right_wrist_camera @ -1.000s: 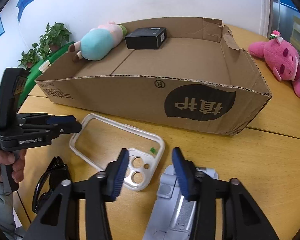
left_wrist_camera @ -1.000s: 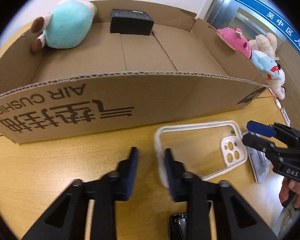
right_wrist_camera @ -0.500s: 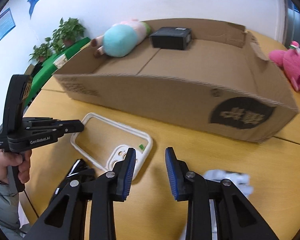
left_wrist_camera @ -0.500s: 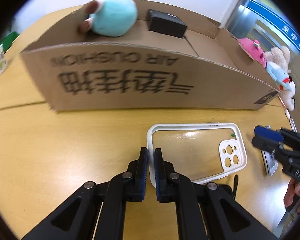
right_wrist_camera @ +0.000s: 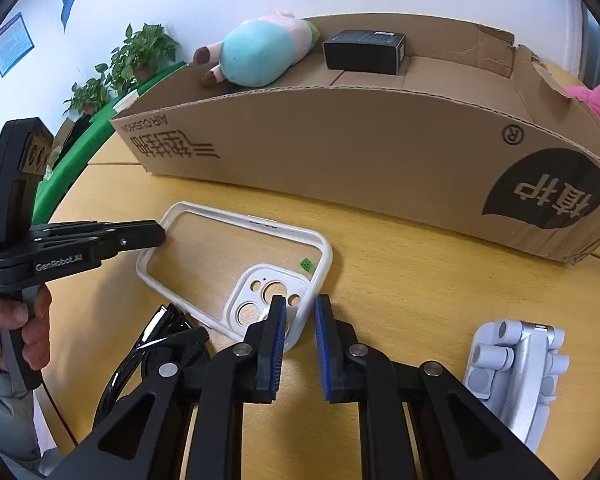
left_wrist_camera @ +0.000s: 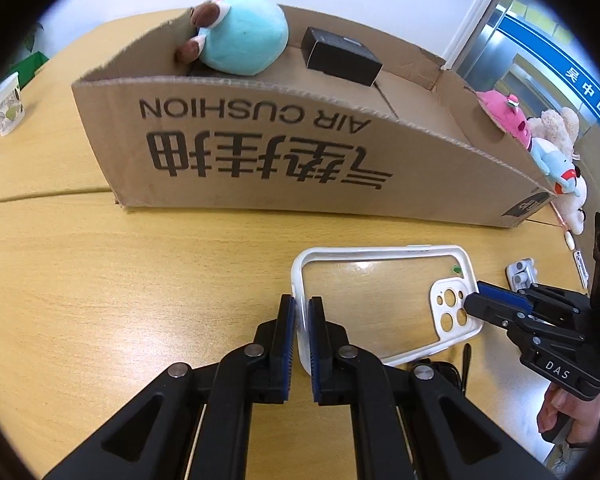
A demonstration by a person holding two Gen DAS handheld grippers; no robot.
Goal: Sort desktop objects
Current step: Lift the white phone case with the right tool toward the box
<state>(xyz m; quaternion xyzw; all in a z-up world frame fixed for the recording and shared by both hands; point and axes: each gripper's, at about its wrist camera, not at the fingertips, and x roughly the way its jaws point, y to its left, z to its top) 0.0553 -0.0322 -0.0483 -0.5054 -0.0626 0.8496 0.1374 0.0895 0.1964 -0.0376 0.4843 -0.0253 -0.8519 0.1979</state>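
Wooden round table [left_wrist_camera: 100, 280], long brown cardboard box [left_wrist_camera: 300, 148] lying across it, printed side toward me.

My left gripper [left_wrist_camera: 299, 322]: fingers pinched nearly together on the short end rim of the white-framed clear phone case [left_wrist_camera: 380, 300]. Rim sits between the blue pads. The case lies flat on the table just in front of the box, not inside it.

My right gripper [right_wrist_camera: 300, 320]: fingers parted by a narrow gap, straddling the corner of the case at its camera-cutout end. The left pad is over the cutout plate, the right one outside the rim. I cannot tell whether either pad touches.

Inside the box: teal and pink plush toy [right_wrist_camera: 256, 56] at one end, black rectangular carton [right_wrist_camera: 364, 52] beside it.

On the table near my right gripper: pale grey plastic folding stand [right_wrist_camera: 516, 368]. Black sunglasses [right_wrist_camera: 156, 340] lie just beside the case, partly under the gripper body.

Beyond the box's far end, a magenta plush toy [left_wrist_camera: 500, 108]. White paper cup [left_wrist_camera: 6, 106] at the table edge.
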